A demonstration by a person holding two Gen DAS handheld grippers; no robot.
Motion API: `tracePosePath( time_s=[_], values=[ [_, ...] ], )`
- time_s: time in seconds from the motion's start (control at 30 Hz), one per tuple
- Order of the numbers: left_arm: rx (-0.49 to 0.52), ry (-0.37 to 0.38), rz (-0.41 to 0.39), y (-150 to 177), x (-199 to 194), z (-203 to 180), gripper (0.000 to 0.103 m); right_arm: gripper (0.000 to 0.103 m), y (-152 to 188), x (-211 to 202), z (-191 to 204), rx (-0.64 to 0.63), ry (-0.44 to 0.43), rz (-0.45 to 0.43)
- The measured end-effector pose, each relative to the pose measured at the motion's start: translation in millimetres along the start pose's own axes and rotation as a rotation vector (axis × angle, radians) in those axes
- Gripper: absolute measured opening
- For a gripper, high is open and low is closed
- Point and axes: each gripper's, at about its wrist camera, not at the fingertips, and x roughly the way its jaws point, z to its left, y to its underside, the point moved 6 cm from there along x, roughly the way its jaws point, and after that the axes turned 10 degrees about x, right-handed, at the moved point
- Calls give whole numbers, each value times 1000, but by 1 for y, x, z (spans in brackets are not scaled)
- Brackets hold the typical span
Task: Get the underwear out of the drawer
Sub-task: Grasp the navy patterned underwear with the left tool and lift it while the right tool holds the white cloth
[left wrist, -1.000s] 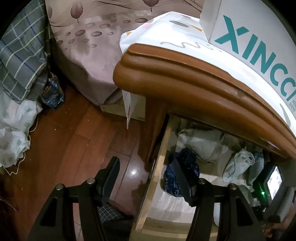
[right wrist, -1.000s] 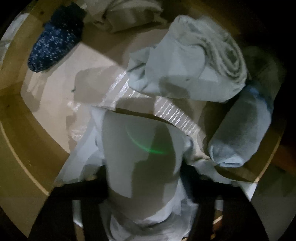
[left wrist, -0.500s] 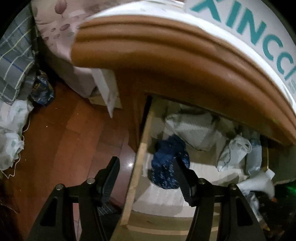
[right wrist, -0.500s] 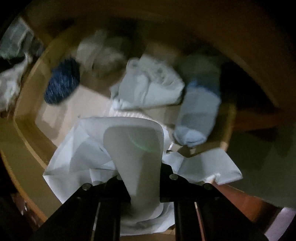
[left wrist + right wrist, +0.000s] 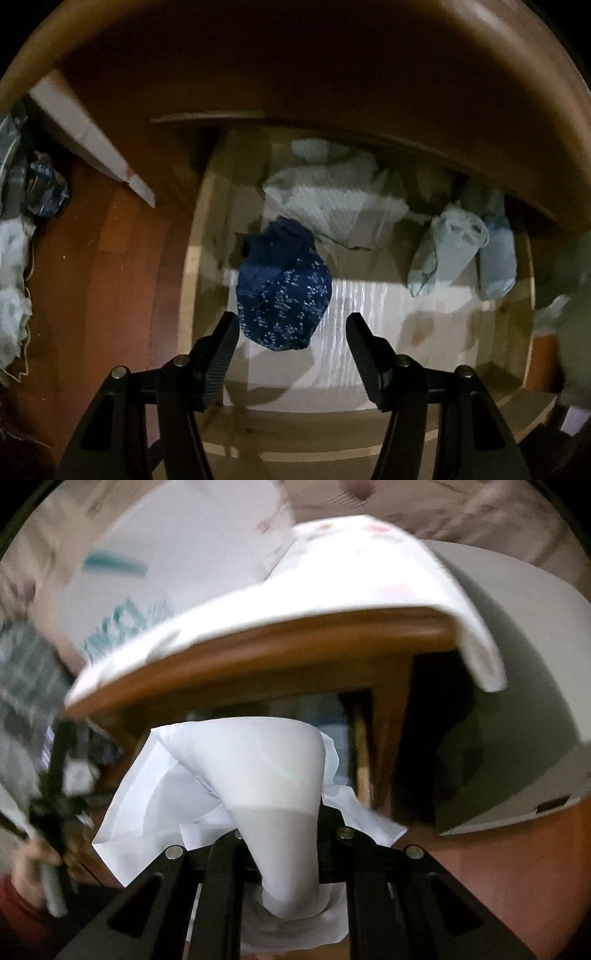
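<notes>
Reddish wooden floor (image 5: 110, 280) flanks the open pale-wood drawer (image 5: 192, 280), holding one dark blue speckled bundle (image 5: 284, 284) and two pale blue rolls (image 5: 447, 254). Left hand-held gripper (image 5: 291, 332) hangs spread above the bundle; right hand-held gripper (image 5: 284, 853) pinches white folded underwear (image 5: 273, 786) outside, below the brown overhanging counter (image 5: 295, 646).

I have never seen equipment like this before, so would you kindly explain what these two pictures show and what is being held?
There is no robot here: a person carries a hand-held clamp with two jaws in each hand, and each clamp has a wide-angle camera looking forward along them.

The left camera looks down into an open wooden drawer. The left gripper is open and holds nothing. Just beyond it lies a dark blue patterned bundle; pale folded clothes and two light blue rolls lie further in.

The right camera faces the cabinet from outside, blurred. The right gripper is shut on a pale grey garment, probably the underwear, with thin white paper caught alongside. A white cloth drapes the cabinet top.
</notes>
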Motion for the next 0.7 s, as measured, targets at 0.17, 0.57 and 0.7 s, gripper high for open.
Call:
tracePosePath(
  time_s=[0.17, 0.57, 0.7],
  values=[
    [71, -47, 60, -3, 19, -12, 62, 12, -14, -13, -18, 93, -53, -78],
    [298, -100, 188, -15, 58, -32, 62, 12, -20, -11, -30, 187, -152, -70],
    [305, -73, 216, -22, 68, -36, 62, 12, -19, -11, -31, 197, -167, -62]
  ],
)
